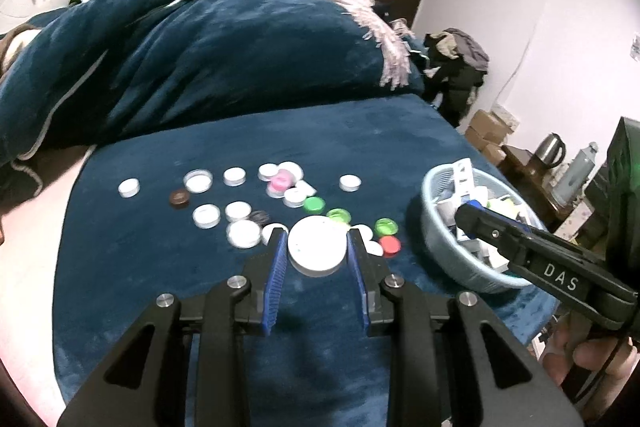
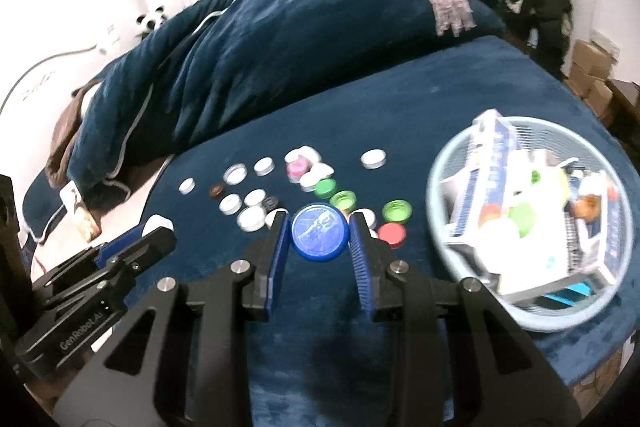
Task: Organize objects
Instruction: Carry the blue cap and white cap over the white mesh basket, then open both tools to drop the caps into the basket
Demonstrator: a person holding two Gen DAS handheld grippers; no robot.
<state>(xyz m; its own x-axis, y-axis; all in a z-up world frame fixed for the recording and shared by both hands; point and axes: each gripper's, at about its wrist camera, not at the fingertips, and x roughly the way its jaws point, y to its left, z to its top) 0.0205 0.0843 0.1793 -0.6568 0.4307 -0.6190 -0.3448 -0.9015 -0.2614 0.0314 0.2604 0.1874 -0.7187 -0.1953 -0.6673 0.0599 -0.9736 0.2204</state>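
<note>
Here: left claw (image 1: 317,247) grips white lid (image 1: 317,245); right claw (image 2: 320,237) grips blue "PEPSI" cap (image 2: 319,237).

white cap (image 1: 317,246) in left claw | blue cap (image 2: 319,237) in right claw

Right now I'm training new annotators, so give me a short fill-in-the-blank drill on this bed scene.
1. The left gripper grips a round ___ plastic cap.
2. The right gripper grips a round ___ plastic cap.
3. The boxes sit in a pale blue plastic ___.

Missing words: white; blue; basket
</note>
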